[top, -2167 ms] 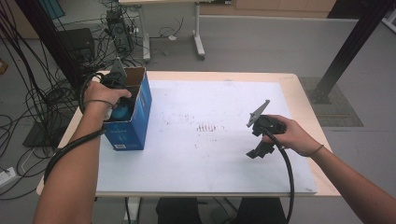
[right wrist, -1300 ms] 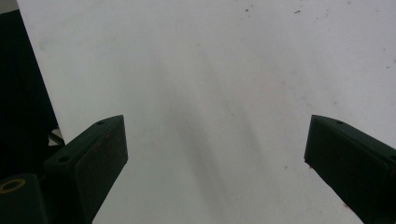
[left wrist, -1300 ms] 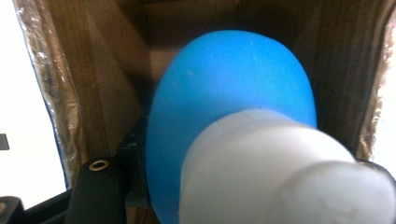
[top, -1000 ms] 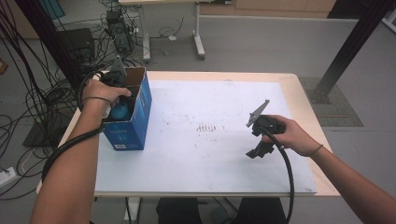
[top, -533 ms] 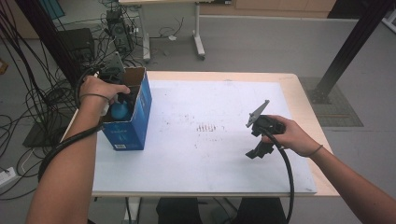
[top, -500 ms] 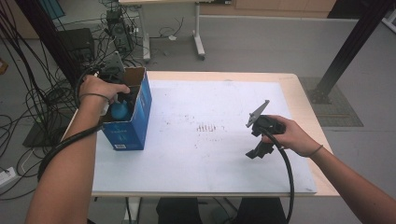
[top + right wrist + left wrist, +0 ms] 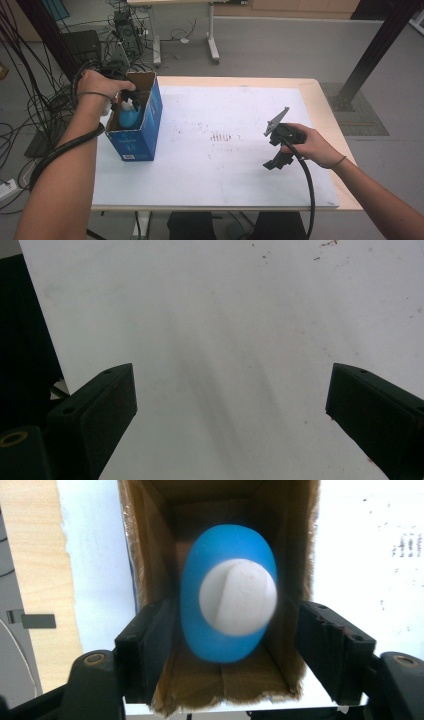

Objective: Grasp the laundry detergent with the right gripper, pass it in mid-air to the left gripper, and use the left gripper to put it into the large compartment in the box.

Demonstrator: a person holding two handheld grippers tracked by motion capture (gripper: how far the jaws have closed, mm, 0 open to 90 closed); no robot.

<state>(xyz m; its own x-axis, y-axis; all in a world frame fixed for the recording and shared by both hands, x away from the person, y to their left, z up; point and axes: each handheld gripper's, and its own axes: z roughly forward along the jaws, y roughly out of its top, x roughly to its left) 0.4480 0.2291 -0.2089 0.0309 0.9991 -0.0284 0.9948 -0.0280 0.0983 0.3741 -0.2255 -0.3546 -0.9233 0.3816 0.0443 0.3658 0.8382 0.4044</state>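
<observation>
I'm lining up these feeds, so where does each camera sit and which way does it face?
High view: above the table's near side, looking forward and down; both forearms, left tongs, right tongs.
Left gripper view: rides the tongs, looking down into the open blue cardboard box; two black jaws.
Right gripper view: faces the white tabletop; two jaws.
Shared: the blue white-capped bottle.

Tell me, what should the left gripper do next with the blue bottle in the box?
Probably lift straight up and away: the left gripper has just been opening, its pads stand clear of the blue bottle, which sits inside the cardboard box.
</observation>
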